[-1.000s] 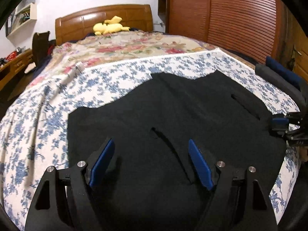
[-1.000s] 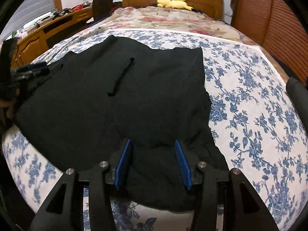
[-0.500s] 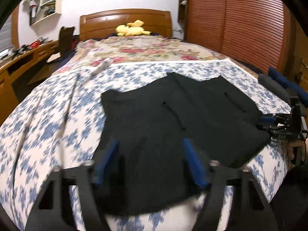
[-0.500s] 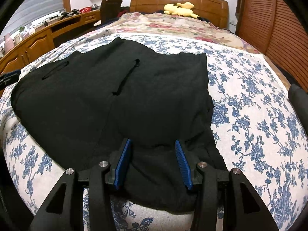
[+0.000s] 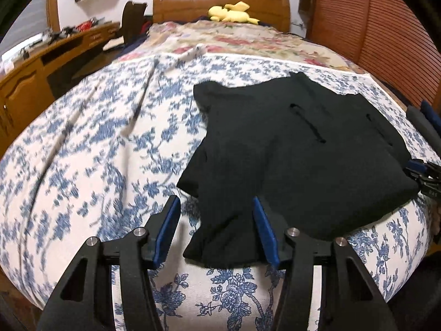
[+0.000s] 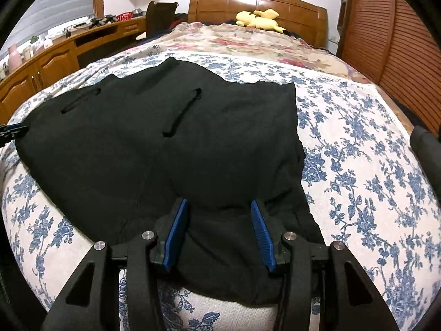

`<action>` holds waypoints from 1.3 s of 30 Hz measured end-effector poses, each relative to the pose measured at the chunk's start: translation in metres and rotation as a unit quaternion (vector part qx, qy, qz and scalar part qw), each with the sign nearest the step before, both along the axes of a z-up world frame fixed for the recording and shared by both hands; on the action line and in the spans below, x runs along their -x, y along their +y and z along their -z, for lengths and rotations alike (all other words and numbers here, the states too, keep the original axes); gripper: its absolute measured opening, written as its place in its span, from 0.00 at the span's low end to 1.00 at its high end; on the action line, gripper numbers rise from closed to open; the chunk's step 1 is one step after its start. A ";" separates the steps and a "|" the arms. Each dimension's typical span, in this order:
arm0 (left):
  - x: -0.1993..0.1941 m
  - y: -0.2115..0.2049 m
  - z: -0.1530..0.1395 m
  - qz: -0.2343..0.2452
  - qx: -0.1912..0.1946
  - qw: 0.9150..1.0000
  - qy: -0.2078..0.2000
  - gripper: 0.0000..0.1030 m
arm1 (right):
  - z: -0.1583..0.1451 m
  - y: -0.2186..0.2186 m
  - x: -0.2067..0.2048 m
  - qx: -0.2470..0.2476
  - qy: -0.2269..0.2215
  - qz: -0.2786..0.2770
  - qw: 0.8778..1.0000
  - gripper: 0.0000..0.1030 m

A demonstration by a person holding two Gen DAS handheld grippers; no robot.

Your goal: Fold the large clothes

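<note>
on the floral bedspread (image 5: 96,151) lies a matte black garment (image 5: 289,151), slit-pocketed.

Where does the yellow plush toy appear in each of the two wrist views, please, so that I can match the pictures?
Left wrist view: the yellow plush toy lies at top centre, just right of the middle, against the wooden headboard.
Right wrist view: the yellow plush toy lies at top, right of centre, against the same headboard.
Shared landmark: the black garment spread on the blue-flowered sheet, below the toy in both.
</note>
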State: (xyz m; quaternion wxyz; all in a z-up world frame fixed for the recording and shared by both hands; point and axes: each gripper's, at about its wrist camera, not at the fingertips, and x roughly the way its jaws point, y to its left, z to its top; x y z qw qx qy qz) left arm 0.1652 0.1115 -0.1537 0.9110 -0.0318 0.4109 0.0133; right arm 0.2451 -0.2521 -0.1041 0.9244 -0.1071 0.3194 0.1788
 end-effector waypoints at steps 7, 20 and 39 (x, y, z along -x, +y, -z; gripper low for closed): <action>-0.004 0.002 0.009 -0.007 0.020 1.000 0.011 0.54 | -0.005 0.002 -0.001 0.008 0.005 0.005 1.000 0.49; 0.001 0.008 0.017 -0.016 0.059 0.998 0.021 0.54 | -0.019 -0.006 0.004 -0.044 -0.006 -0.016 0.999 0.50; 0.011 -0.005 -0.033 -0.011 0.087 0.996 -0.011 0.10 | -0.016 0.025 0.008 -0.046 0.009 -0.092 0.995 0.50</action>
